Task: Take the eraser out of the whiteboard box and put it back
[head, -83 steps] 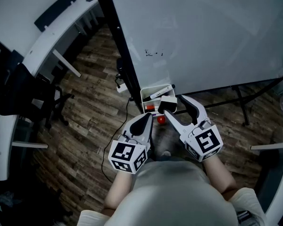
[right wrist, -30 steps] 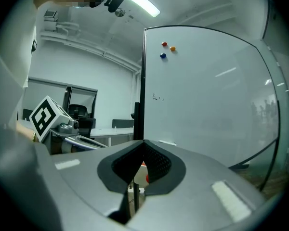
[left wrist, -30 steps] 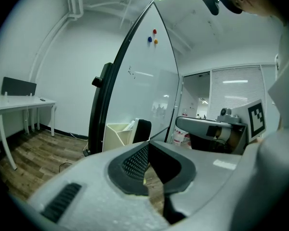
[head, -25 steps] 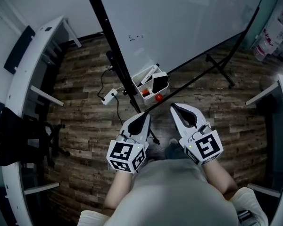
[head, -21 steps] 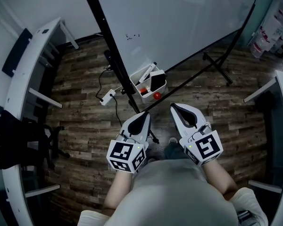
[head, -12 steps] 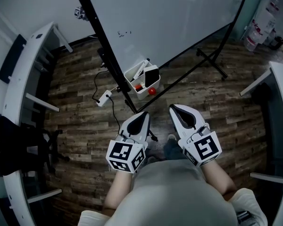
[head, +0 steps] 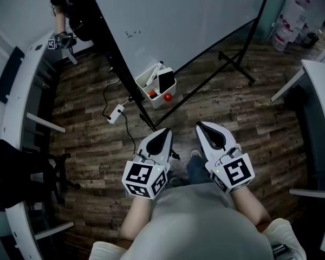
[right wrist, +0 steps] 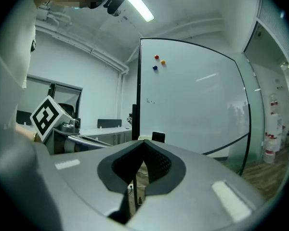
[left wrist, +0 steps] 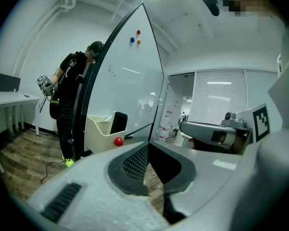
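The person had backed away from the whiteboard (head: 173, 15). A few seconds before, the right tool (head: 205, 128) had been right at the whiteboard box (left wrist: 99, 134), its tip beside the eraser (head: 166, 79). By this moment both tools hung close to the person's body, well apart from the box, with a wide stretch of wooden floor (head: 86, 140) between.

The eraser, a dark block, stood upright inside the box, leaning toward the board side and showing above the rim. A small red ball (head: 167, 97) showed at the box's front wall.

The right tool was closed, its jaws meeting with nothing between them. The left tool (head: 163, 135) looked the same in its own view, with its ribbed pads together and empty. It pointed toward the box from a distance.

With the eraser seated in the box and both tools empty and withdrawn, the put-back step looked complete, and nothing in view called for another reach. A second person stood at the far end of the board, clear of the box.
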Demonstrator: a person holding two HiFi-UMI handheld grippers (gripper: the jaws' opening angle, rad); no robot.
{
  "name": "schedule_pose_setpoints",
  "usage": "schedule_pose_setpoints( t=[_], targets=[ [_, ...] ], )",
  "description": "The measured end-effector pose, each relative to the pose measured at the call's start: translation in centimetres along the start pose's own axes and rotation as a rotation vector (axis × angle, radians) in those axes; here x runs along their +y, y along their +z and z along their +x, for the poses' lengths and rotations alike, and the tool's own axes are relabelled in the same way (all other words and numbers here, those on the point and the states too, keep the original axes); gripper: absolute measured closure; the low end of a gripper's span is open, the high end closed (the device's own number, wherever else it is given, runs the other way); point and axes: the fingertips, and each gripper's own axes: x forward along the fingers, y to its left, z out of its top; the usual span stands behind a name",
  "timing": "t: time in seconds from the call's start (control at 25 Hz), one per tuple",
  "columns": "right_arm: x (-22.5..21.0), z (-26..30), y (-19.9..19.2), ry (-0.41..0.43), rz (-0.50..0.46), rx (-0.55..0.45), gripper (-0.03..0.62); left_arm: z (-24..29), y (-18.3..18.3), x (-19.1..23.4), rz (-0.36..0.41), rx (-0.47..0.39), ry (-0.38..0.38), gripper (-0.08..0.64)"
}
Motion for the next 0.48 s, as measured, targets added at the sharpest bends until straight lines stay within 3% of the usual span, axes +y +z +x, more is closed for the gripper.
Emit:
schedule_pose_setpoints(
  t=[0.48],
  targets=[
    [1.0, -3.4, -0.8, -0.074, -0.006, 0.01, 0.589, -1.6, -0.9, -2.2, 0.017, 0.005, -0.05, 0.555]
  ],
)
